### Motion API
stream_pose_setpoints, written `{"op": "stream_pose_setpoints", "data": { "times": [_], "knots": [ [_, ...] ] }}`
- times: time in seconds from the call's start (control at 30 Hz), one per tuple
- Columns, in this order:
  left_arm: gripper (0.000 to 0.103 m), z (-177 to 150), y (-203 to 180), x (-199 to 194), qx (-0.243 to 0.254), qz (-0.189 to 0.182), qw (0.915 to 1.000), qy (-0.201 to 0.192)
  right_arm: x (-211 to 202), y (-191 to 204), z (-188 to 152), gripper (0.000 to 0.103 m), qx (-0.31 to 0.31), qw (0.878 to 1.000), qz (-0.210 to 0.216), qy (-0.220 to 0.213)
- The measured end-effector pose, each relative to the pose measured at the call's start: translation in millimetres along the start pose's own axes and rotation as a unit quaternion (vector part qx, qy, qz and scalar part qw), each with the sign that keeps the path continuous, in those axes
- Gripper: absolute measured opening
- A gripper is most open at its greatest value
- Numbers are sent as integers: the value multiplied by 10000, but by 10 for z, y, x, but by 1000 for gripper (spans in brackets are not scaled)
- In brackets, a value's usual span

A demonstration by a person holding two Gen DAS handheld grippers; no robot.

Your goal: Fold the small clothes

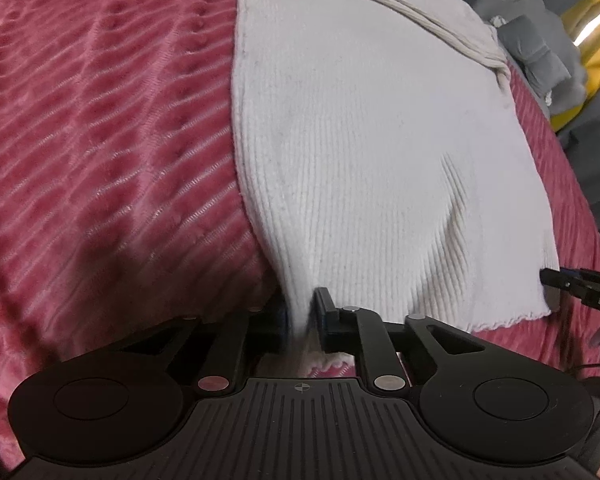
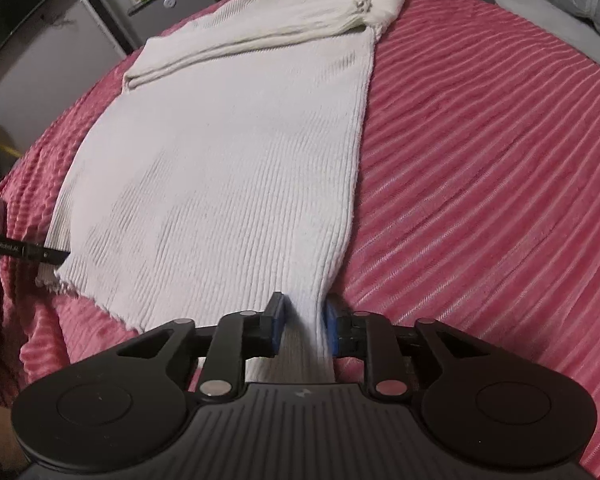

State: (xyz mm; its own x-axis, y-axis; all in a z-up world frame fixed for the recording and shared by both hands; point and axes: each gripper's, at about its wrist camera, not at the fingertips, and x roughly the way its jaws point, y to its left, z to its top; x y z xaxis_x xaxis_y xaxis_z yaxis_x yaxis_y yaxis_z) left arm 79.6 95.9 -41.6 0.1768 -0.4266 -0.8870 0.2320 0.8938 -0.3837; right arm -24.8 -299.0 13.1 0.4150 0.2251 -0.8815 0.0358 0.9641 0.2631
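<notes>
Each camera sits just behind its own claw, looking steeply down along the fingers, very close to the bed. Both views share the white sweater (image 1: pixel 372 152) on the pink blanket (image 2: pixel 480 160), and each catches the other claw at its edge

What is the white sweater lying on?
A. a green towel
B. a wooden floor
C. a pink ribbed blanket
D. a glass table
C: the white sweater lies spread flat on a pink ribbed blanket that shows all around it, while the left gripper and the right gripper each pinch a bottom corner of it.
</notes>
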Motion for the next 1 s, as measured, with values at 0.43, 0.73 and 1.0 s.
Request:
{"op": "stream_pose_setpoints", "data": {
  "times": [0.43,0.73,1.0],
  "knots": [
    [11,736,-304,-666,-41,-1242,9873,-993,-60,-6,465,11,632,9925,1035,-165],
    [17,1555,-373,-877,215,270,9786,-2030,4,92,1332,12,645,9835,1,-1690],
    [54,1594,-306,-761,398,1006,9762,-1879,154,173,1416,26,-111,9765,-740,-2021]
  ]
}}
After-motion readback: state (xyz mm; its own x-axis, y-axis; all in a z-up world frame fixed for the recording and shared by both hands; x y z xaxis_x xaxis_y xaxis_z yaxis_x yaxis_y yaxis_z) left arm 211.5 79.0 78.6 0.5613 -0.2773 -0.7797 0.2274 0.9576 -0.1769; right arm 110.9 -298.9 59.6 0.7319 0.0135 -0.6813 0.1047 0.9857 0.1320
